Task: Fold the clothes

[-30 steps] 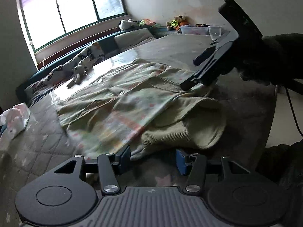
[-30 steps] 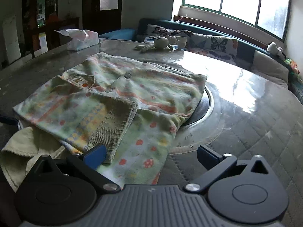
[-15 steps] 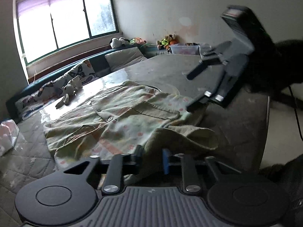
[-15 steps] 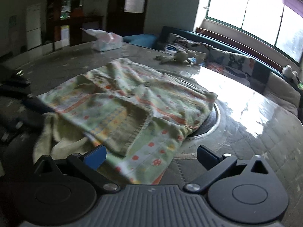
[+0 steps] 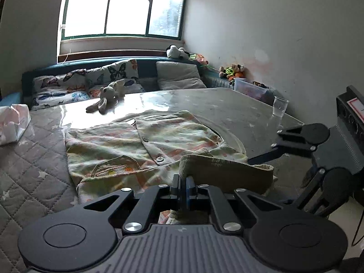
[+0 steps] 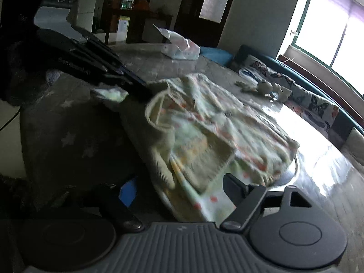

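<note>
Ribbed cuff point(image 5: 224, 167) on soft floral cardigan point(image 5: 141, 145)

So the cardigan point(image 5: 145, 150) lies spread across the middle of the surface point(image 5: 227, 111), with its near edge bunched up right in front of the left gripper point(image 5: 182, 187) and the right gripper point(image 5: 261, 159) sitting just off its right side. Behind it there's a stuffed bunny point(image 5: 105, 97) on the far part of the surface, a tissue pack point(image 5: 12, 122) off to the left, and a plastic cup point(image 5: 279, 106) out near the right edge. Past the surface a sofa point(image 5: 91, 84) runs along under the window point(image 5: 122, 6), with cushions on it and more stuffed toys point(image 5: 232, 70) piled in the right corner.
</note>
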Motion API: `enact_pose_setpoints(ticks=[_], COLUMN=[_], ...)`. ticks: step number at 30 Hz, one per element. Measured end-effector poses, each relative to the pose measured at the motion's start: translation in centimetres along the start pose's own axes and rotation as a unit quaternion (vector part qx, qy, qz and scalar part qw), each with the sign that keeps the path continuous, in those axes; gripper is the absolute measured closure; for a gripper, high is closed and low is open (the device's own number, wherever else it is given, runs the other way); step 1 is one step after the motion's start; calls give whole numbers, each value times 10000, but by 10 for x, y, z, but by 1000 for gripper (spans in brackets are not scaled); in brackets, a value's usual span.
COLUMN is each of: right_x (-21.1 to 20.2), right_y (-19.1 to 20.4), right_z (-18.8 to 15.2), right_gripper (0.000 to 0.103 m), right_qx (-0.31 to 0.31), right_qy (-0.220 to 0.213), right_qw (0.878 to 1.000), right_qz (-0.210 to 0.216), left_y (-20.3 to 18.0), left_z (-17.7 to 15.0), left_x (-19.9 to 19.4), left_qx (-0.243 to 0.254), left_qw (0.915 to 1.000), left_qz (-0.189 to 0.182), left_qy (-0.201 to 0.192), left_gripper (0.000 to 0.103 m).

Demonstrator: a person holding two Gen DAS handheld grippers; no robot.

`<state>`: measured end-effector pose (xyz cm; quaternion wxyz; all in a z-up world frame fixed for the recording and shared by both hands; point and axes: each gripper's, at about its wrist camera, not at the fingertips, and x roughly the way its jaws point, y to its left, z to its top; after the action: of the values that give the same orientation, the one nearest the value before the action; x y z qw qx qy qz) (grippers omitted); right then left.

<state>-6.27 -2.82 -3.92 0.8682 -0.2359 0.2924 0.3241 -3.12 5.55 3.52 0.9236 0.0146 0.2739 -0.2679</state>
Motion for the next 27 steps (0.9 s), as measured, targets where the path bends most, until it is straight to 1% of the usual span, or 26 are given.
enact_pose_setpoints(ticks=[1, 4, 5, 7, 8, 10, 11, 12, 14, 16, 19, 21, 23, 25, 27], right_x=[4, 15, 16, 17, 17, 17, 18, 18, 18, 17, 14, 12, 11, 11, 11], right_y=[-1, -4, -6, -10, -13, -18, -19, -20, -21, -23, -28, -28, -29, -29, -28], right_z=[2, 9, 10, 13, 14, 17, 18, 19, 22, 24, 26, 28, 29, 29, 30], right_gripper=[42, 54, 55, 63, 68, 79, 79, 81, 82, 85, 86, 87, 87, 87, 88], right_qx=[56, 250, 305, 424, 512, 687, 724, 748, 796, 829, 933, 942, 949, 959, 989], right_qy=[-7, 29, 26, 19, 24, 32, 29, 25, 19, 3, -47, -92, -115, -130, -161], right_qw=[10000, 9995, 9993, 9986, 9980, 9963, 9960, 9958, 9953, 9951, 9943, 9943, 9944, 9944, 9942], right_qz=[57, 188, 223, 300, 371, 512, 531, 536, 548, 534, 519, 486, 460, 419, 392], left_y=[1, 3, 4, 6, 7, 7, 7, 6, 4, 0, -8, -12, -11, -9, -8], left_z=[-1, -4, -6, -10, -12, -18, -21, -24, -31, -36, -42, -45, -47, -50, -53], left_x=[0, -1, -3, -9, -12, -18, -21, -23, -27, -29, -31, -29, -24, -18, -16], left_qx=[-12, -42, -38, -35, -34, 43, 96, 186, 373, 666, 1042, 1288, 1426, 1556, 1712], left_qw=[10000, 9999, 9999, 9999, 9998, 9996, 9994, 9990, 9978, 9955, 9920, 9879, 9843, 9807, 9769], left_qz=[2, 28, 58, 99, 108, 203, 266, 338, 484, 612, 644, 817, 985, 1118, 1212], left_qy=[21, 101, 117, 137, 147, 193, 220, 238, 271, 287, 305, 297, 340, 401, 416], left_gripper=[98, 95, 93, 92, 90, 80, 62, 53, 52, 52, 52, 52, 53, 59, 78])
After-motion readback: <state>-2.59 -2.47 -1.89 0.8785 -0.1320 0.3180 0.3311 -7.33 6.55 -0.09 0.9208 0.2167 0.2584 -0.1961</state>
